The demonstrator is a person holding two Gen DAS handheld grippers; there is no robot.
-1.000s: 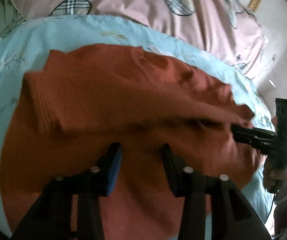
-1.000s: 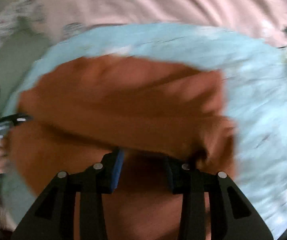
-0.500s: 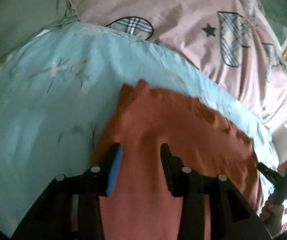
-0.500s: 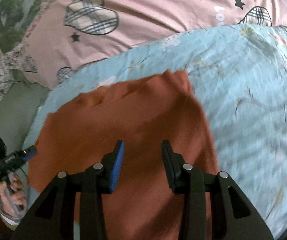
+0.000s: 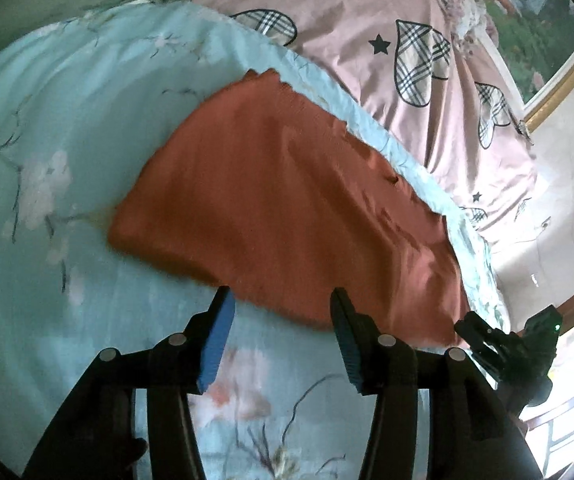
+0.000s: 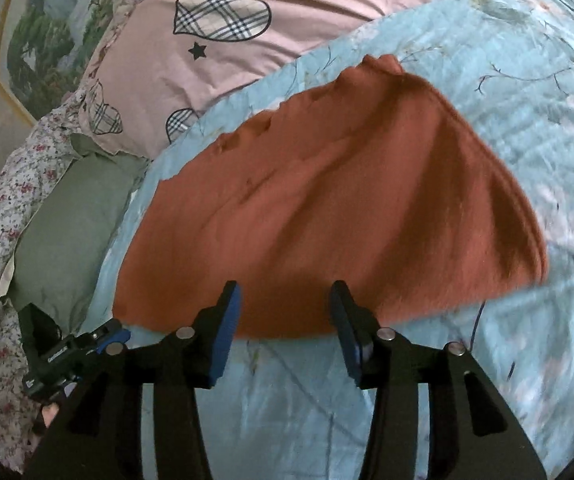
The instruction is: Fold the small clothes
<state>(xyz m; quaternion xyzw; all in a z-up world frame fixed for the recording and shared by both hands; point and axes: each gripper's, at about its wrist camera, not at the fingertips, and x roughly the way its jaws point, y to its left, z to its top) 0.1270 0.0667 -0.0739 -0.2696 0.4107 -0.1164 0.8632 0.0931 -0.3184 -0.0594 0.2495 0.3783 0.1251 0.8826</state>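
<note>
Bedspread: we saw the pale blue floral sheet (image 5: 67, 128) spread wide under everything.
Quilt: the pink plaid-heart cover (image 6: 287, 24) lay bunched beyond it.
Sweater: our rust-orange knit (image 5: 287, 208) lay folded flat on the blue sheet.
Left gripper: ours (image 5: 281, 300) hovered at its near edge, fingers apart, empty.
Right gripper: ours (image 6: 285, 300) did likewise, jaws spread, holding nothing.
</note>
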